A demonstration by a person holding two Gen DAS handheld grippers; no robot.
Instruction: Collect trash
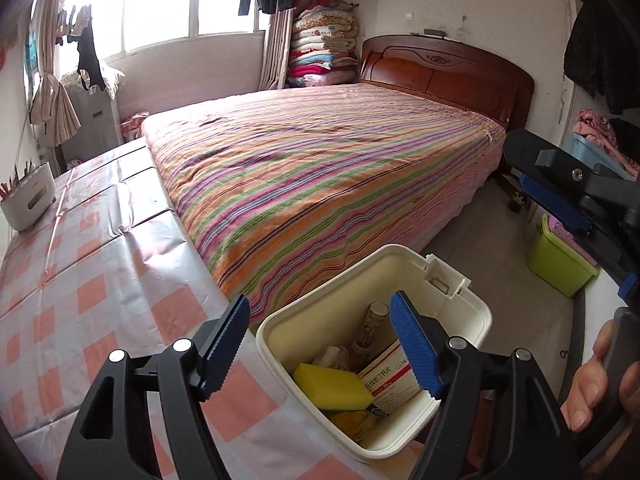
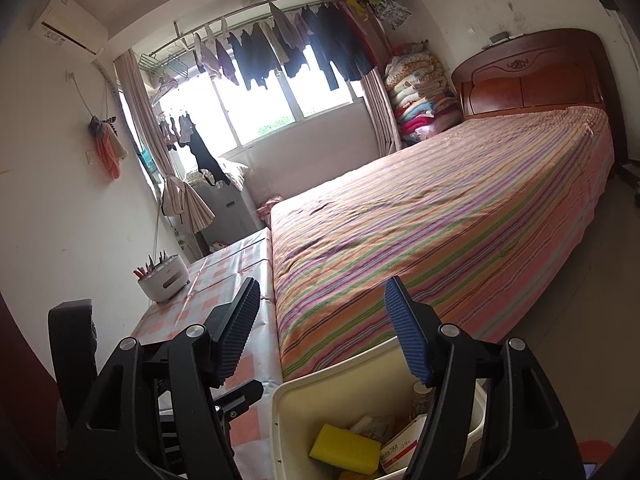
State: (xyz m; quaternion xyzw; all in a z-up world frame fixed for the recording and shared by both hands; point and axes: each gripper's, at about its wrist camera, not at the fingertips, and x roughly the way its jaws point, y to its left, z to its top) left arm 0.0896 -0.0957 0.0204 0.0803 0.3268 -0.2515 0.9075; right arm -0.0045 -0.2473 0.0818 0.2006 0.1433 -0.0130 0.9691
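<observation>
At the bottom centre of the frame the right gripper [image 2: 320, 340] holds its ribbed blue pads wide apart with nothing between them, above a cream plastic bin [image 2: 296, 420]. Inside the bin lie a yellow sponge [image 2: 345, 449] and a red-and-white cardboard box [image 2: 400, 446]. A bed under a striped multicoloured cover [image 2: 440, 216] fills the right half, and a pink checked tablecloth [image 2: 236, 260] lies at lower left.

A lived-in home bedroom: a double bed [image 2: 460, 220] under a striped cover with a carved wooden headboard [image 2: 532, 76] at two o'clock. Laundry [image 2: 288, 48] hangs on a rail across the window at twelve o'clock, beside stacked folded quilts [image 2: 420, 92], with an air conditioner [image 2: 68, 26] at ten o'clock.
</observation>
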